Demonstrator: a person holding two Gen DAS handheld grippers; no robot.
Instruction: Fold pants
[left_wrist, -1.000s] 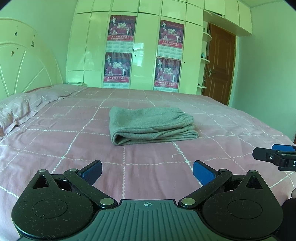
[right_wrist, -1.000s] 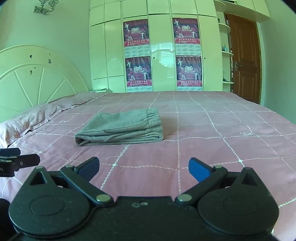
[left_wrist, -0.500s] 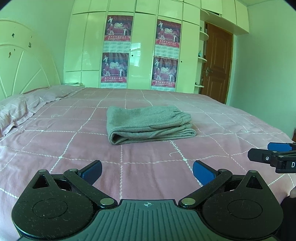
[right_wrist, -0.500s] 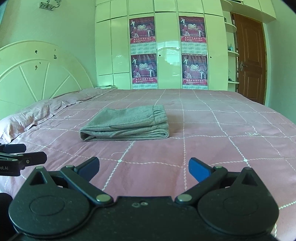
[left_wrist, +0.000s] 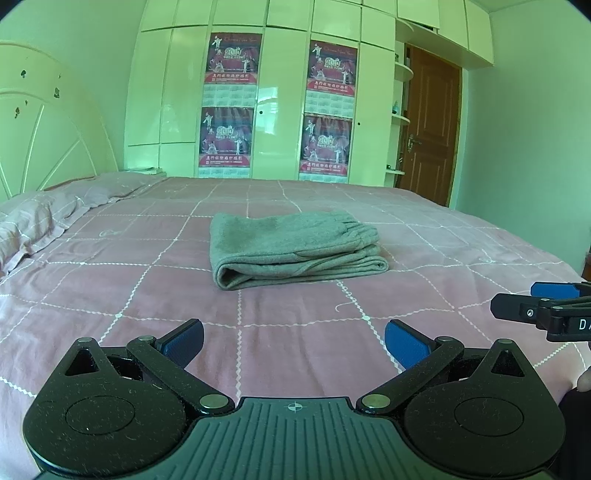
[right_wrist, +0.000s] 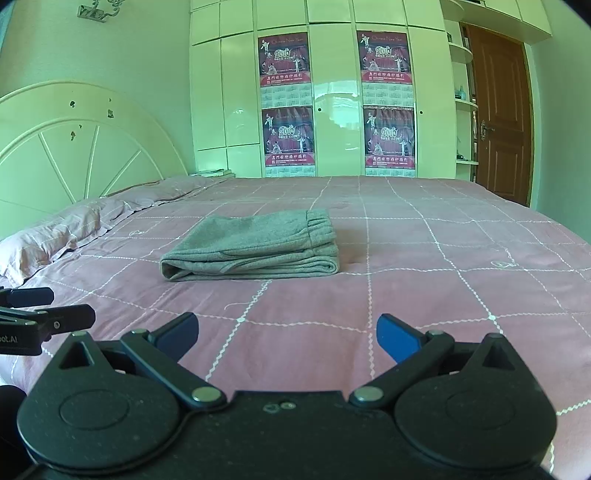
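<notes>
The folded pants (left_wrist: 295, 249) lie sideways on the bed (left_wrist: 110, 295), straight ahead of both wide, empty grippers: left gripper (left_wrist: 293, 341), right gripper (right_wrist: 286, 332).

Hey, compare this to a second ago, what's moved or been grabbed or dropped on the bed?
Only the viewpoints shifted slightly: the wardrobe sits a little differently in both views, so both grippers drifted a bit. Nothing was grabbed or released. The left gripper and right gripper stay open and empty, short of the folded grey pants, which lie unchanged on the pink bedspread.
</notes>
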